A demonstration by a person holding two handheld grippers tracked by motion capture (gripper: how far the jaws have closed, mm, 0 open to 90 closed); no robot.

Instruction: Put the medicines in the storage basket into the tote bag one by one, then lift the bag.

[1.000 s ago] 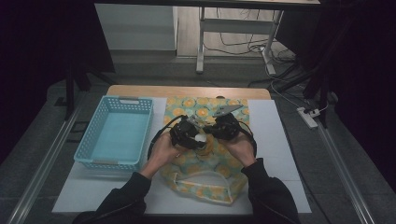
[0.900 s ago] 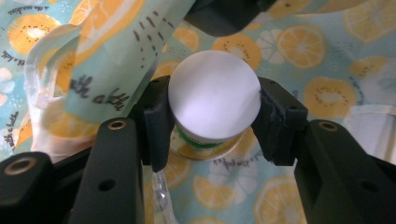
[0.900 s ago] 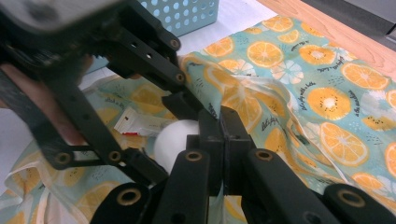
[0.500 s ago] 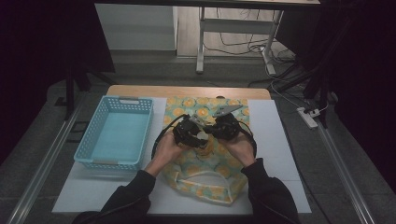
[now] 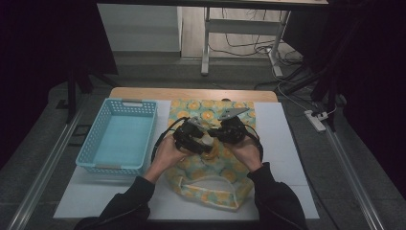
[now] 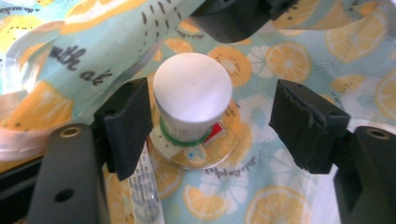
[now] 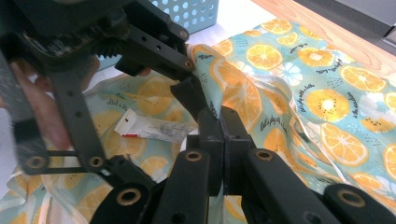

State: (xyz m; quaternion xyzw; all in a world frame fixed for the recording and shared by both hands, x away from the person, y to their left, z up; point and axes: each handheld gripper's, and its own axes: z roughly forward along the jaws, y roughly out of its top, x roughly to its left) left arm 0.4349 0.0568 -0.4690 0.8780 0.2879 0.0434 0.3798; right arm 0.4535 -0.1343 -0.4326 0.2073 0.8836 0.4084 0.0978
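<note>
Mid-bench, right claw [image 7: 219, 123] is clamped on the citrus-print bag [image 5: 210, 191] edge, lifting it to keep the mouth open, while left claw [image 6: 210, 121], jaws just spreading, releases the white-capped tube [image 6: 192, 100] inside the bag, beside blue basket [image 5: 119, 136].
</note>
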